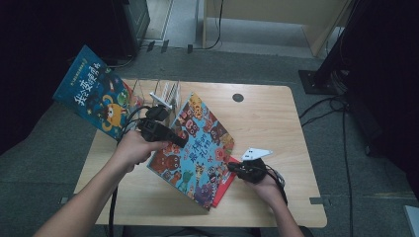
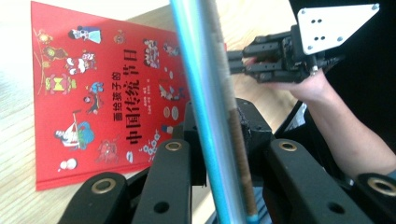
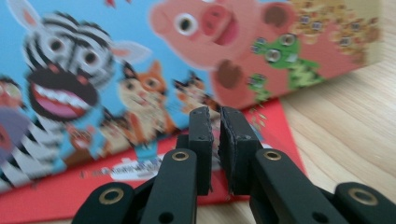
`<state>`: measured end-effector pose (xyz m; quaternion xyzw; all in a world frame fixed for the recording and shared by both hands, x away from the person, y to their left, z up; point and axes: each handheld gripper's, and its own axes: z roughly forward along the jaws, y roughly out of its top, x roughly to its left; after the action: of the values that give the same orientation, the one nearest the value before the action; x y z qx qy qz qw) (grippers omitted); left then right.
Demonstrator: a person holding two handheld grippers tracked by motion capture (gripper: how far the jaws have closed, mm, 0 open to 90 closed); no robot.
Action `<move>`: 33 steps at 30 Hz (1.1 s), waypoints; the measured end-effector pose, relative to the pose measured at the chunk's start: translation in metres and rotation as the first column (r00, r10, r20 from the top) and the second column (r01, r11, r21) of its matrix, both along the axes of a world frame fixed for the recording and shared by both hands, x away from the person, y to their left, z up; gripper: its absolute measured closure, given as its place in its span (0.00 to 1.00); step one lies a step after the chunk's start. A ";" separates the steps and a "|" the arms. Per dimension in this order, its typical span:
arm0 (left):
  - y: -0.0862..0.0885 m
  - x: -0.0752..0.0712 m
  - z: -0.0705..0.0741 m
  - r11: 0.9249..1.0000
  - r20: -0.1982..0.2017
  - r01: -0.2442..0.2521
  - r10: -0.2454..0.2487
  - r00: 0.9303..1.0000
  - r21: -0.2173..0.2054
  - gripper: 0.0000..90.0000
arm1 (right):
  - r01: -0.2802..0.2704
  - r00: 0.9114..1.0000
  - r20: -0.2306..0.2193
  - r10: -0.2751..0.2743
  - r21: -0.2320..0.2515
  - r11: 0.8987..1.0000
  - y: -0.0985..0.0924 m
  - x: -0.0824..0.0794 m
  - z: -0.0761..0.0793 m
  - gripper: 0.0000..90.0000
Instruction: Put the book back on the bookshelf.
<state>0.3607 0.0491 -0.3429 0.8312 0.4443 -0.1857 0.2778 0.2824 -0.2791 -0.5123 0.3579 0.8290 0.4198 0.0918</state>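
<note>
Blue book: the far-left item in the high view, a picture book with a blue cover, standing up and leaning off the table's left edge, just beyond the left gripper.
Book rack: thin upright dividers on the table, just past the left gripper's tips.
Left gripper: held in the person's left hand. In the left gripper view its black jaws are clamped on the edge of the animal book, whose thin blue-and-brown edge runs straight up between the pads.
Left fingers: narrow, pressing on the book's edge from both sides.
Animal book: a large picture book covered in cartoon animals, tilted, with its upper left edge pinched in the left gripper and its lower right part resting over the red book. Up close in the right gripper view, a zebra, a pig and a frog show on its cover.
Red book: lies flat on the wooden table, under the animal book; its red corner sticks out just ahead of the right gripper's tips.
Right gripper: held in the person's right hand, tips pointing at the books' right edge.
Right fingers: nearly together, with only a slim gap and nothing between them, poised just over the red book's edge.
</note>
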 end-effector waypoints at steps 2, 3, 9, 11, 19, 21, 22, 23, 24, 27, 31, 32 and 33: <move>-0.002 0.000 0.006 1.000 0.013 0.006 -0.006 1.000 0.017 0.88 | 0.019 1.000 0.009 -0.019 0.009 1.000 -0.005 0.000 0.001 0.93; -0.002 0.000 0.009 1.000 0.027 0.010 -0.011 1.000 0.023 0.88 | 0.027 1.000 0.010 -0.027 0.013 1.000 -0.008 0.001 0.002 0.93; -0.004 -0.005 0.019 0.999 0.030 0.032 -0.033 0.999 0.038 0.89 | 0.038 0.999 0.021 -0.039 0.025 0.999 -0.013 0.001 0.003 0.91; -0.001 -0.008 0.023 0.999 0.034 0.037 -0.039 0.999 0.039 0.89 | 0.039 0.999 0.027 -0.040 0.030 0.999 -0.013 0.001 0.004 0.90; 0.019 -0.023 0.039 0.999 0.103 0.020 -0.024 0.994 0.041 0.90 | 0.039 0.999 0.029 -0.040 0.019 0.999 -0.008 0.008 0.007 0.90; 0.028 -0.028 0.043 0.999 0.103 0.009 -0.013 0.995 0.038 0.90 | 0.036 0.999 0.031 -0.036 0.018 0.999 -0.005 0.010 0.008 0.90; 0.032 -0.029 0.045 0.999 0.102 0.003 -0.006 0.995 0.034 0.90 | 0.029 0.999 0.040 -0.030 0.021 0.999 -0.004 0.011 0.008 0.90; 0.038 -0.032 0.047 0.999 0.106 -0.006 0.002 0.994 0.034 0.90 | 0.027 0.999 0.043 -0.028 0.021 0.999 -0.003 0.012 0.008 0.90; 0.046 -0.035 0.050 0.999 0.109 -0.027 0.023 0.994 0.035 0.90 | 0.029 0.999 0.043 -0.030 0.027 0.999 -0.002 0.012 0.008 0.90; 0.067 -0.044 0.057 0.997 0.129 -0.071 0.066 0.989 0.035 0.90 | 0.020 0.999 0.046 -0.021 0.032 0.999 0.000 0.015 0.007 0.90; 0.097 -0.054 0.066 0.990 0.151 -0.136 0.130 0.980 0.032 0.90 | 0.013 0.999 0.046 -0.015 0.040 0.999 0.002 0.017 0.005 0.88; 0.104 -0.057 0.068 0.989 0.150 -0.146 0.140 0.979 0.033 0.90 | 0.007 0.999 0.049 -0.009 0.039 0.999 0.003 0.018 0.004 0.87; 0.111 -0.059 0.069 0.986 0.150 -0.161 0.154 0.977 0.033 0.90 | 0.003 0.999 0.051 -0.005 0.039 0.999 0.005 0.018 0.004 0.86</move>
<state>0.3017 0.1605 -0.2735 0.8109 0.4910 -0.0914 0.3051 0.3006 -0.2745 -0.5087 0.3505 0.8173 0.4445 0.1071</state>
